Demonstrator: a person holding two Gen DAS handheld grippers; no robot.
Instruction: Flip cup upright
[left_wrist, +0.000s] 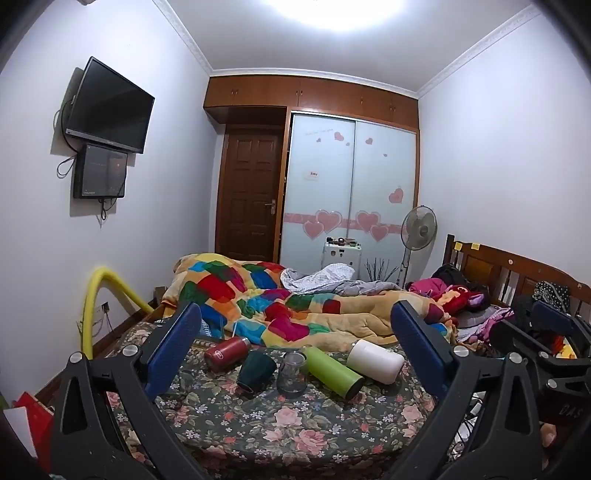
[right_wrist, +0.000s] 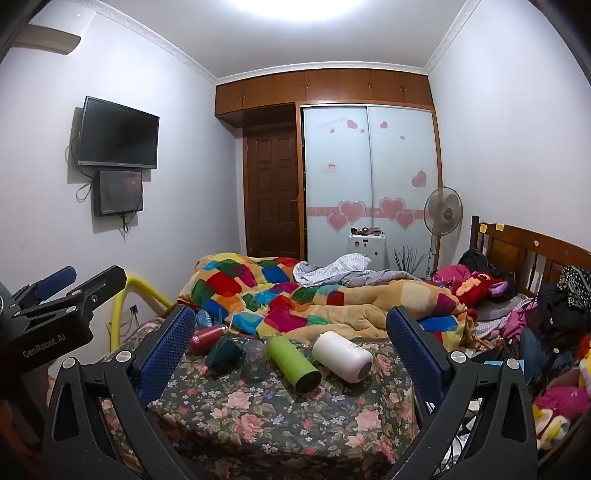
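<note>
Five vessels sit in a row on the floral bedspread (left_wrist: 280, 424). A red bottle (left_wrist: 226, 352) lies on its side at the left. A dark green cup (left_wrist: 255, 372) is tipped, mouth down toward me. A clear glass cup (left_wrist: 291, 373) stands mouth down. A light green bottle (left_wrist: 334, 371) and a white bottle (left_wrist: 375, 361) lie on their sides. They also show in the right wrist view: dark green cup (right_wrist: 223, 355), glass cup (right_wrist: 255, 360). My left gripper (left_wrist: 295, 332) is open and empty, short of the row. My right gripper (right_wrist: 291, 332) is open and empty too.
A patchwork quilt (left_wrist: 266, 299) is heaped behind the row. Clothes and toys (right_wrist: 554, 332) pile up at the right by the wooden headboard (left_wrist: 517, 273). A yellow tube (left_wrist: 96, 299) arches at the left. The left gripper's body (right_wrist: 55, 314) shows at the left of the right wrist view.
</note>
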